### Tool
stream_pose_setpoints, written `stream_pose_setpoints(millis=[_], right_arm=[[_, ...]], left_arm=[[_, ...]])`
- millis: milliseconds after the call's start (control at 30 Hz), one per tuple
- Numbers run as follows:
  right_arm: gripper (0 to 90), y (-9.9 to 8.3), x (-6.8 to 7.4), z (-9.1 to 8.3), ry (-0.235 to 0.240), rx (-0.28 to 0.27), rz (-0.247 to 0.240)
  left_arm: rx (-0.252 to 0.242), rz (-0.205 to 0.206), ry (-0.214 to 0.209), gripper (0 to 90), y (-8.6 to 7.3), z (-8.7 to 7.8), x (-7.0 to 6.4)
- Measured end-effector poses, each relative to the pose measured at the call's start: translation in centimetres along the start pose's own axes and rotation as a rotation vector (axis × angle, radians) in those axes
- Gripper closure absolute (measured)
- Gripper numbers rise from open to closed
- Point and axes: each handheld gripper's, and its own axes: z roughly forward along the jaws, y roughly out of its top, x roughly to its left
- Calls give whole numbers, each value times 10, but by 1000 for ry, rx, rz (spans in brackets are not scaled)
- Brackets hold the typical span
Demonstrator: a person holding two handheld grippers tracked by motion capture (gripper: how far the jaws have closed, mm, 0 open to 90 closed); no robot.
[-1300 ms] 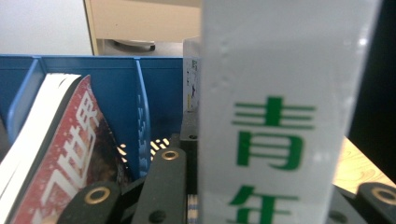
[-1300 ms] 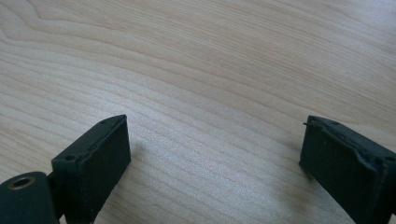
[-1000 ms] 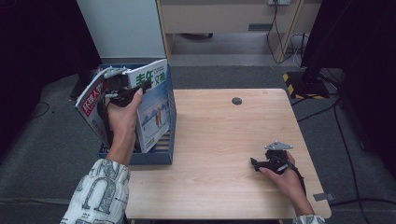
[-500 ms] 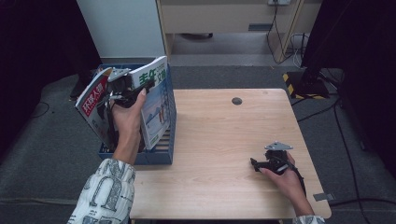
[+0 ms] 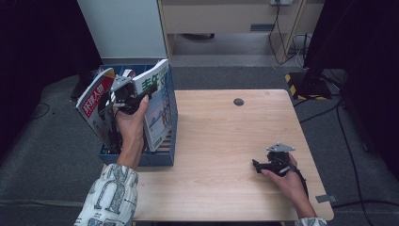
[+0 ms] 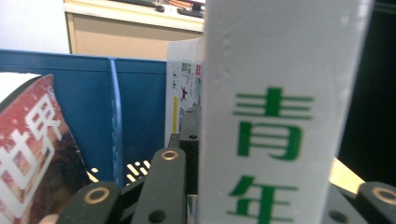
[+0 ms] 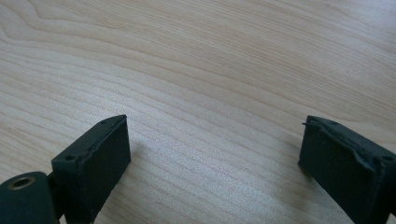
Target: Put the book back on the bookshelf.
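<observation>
**Q:** Where's the left gripper at, relative to the blue crate?

**A:** My left gripper (image 5: 126,92) is up over the blue crate (image 5: 162,155) — the one hanging at the left edge of the table (image 5: 226,155). It's clamped on the top edge of the white magazine with green characters (image 5: 157,106), which stands tilted in the crate's right-hand section. In the left gripper view that magazine (image 6: 275,116) sits right between my jaws, with the crate's blue divider (image 6: 114,116) just behind.

**Q:** Anything else in the crate?

**A:** A red-covered magazine (image 5: 96,106) leaning out over the crate's left side — just beside my hand.

**Q:** And the right one?

**A:** Right gripper (image 5: 263,165) is well away from the crate, resting low on the table near the front right corner. Jaws spread wide, nothing between them but bare wood (image 7: 210,93).
</observation>
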Motion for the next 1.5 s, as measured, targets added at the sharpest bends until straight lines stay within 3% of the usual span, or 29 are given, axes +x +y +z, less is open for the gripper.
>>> stream_pose_setpoints(millis=[233,533,800,1100,1300,1500], right_arm=[[89,0,0,0,-3,-1,3],[90,0,0,0,-3,-1,2],[89,0,0,0,-2,-1,1],[89,0,0,0,-2,-1,1],[89,0,0,0,-3,-1,3],[89,0,0,0,-2,-1,1]], left_arm=[[-5,0,-14,731,-12,3,3],[3,5,-1,730,-21,-1,4],[3,-24,0,729,-32,4,9],[11,-30,-1,727,-38,5,11],[12,-27,20,728,-39,4,12],[45,-15,58,727,-39,-5,12]])
